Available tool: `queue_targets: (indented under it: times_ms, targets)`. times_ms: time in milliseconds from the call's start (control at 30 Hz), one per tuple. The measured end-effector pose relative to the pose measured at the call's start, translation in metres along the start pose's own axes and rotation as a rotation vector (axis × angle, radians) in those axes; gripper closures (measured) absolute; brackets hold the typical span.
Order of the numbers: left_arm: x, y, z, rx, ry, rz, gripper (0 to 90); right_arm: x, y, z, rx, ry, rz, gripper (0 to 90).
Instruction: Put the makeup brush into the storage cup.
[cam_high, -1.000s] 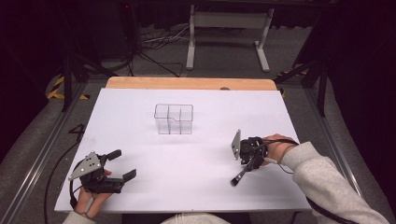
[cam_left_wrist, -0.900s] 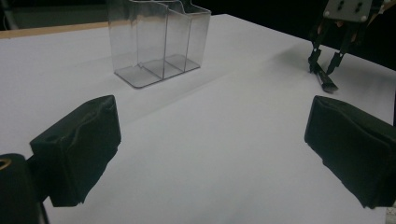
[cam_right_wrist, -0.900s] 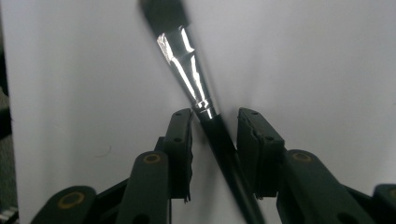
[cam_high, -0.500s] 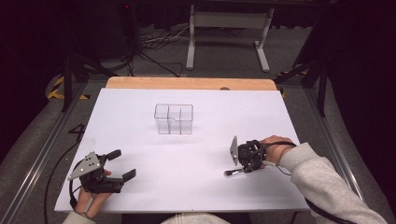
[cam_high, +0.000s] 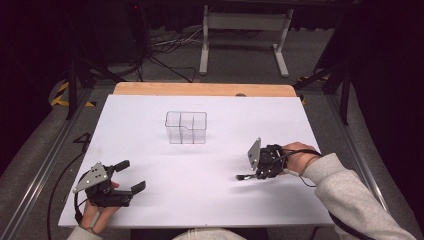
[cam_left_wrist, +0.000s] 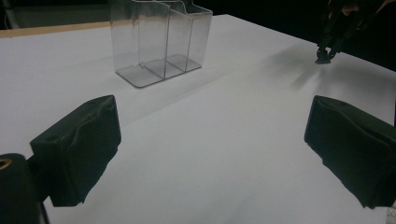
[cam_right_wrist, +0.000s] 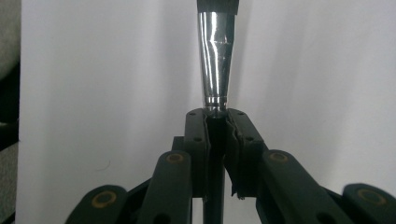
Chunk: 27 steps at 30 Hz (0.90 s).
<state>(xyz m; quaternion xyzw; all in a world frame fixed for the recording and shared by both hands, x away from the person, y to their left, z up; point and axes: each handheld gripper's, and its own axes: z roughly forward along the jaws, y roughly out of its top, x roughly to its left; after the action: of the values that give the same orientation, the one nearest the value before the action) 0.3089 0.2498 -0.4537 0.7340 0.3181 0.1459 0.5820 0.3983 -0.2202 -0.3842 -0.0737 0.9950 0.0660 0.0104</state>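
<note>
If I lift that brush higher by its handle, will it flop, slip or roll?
Probably stiff: the brush juts straight out from the right gripper without sagging. It might slip, since its shiny metal collar looks smooth and the jaws pinch only the thin dark handle. Laid on the table, its round tapered body would likely roll in a curve.

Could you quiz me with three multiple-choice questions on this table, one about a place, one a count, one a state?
1. Where does the clear plastic compartment box stand?
A. near the table's middle, toward the far edge
B. beside the left gripper
C. on the floor

2. How many grippers are there?
A. one
B. two
C. three

3. What is the right gripper doing?
A. standing wide open
B. clamping a slim tool with a shiny metal ferrule
C. gripping the box

Answers: 1 A, it sits apart from both hands; 2 B, left gripper and right; 3 B, its jaws are shut on the tool.
</note>
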Motion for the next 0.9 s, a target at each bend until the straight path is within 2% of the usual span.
queue_targets:
  times_ms: [433, 633, 667, 900]
  targets:
    - [0.0, 0.0, 0.0, -0.001, 0.002, -0.001, 4.5, 0.003, -0.001, -0.022, -0.186, -0.08, 0.022, 80.0]
    - [0.0, 0.0, 0.0, 0.001, 0.002, 0.001, 4.5, 0.007, -0.005, -0.032, -0.297, -0.113, 0.057, 79.9]
    - [0.0, 0.0, 0.0, 0.001, 0.001, 0.005, 4.5, 0.007, -0.005, -0.032, -0.297, -0.113, 0.057, 79.9]
    - [0.0, 0.0, 0.0, 0.0, 0.001, 0.0, 4.5, 0.009, -0.009, -0.039, -0.398, -0.163, 0.09, 80.0]
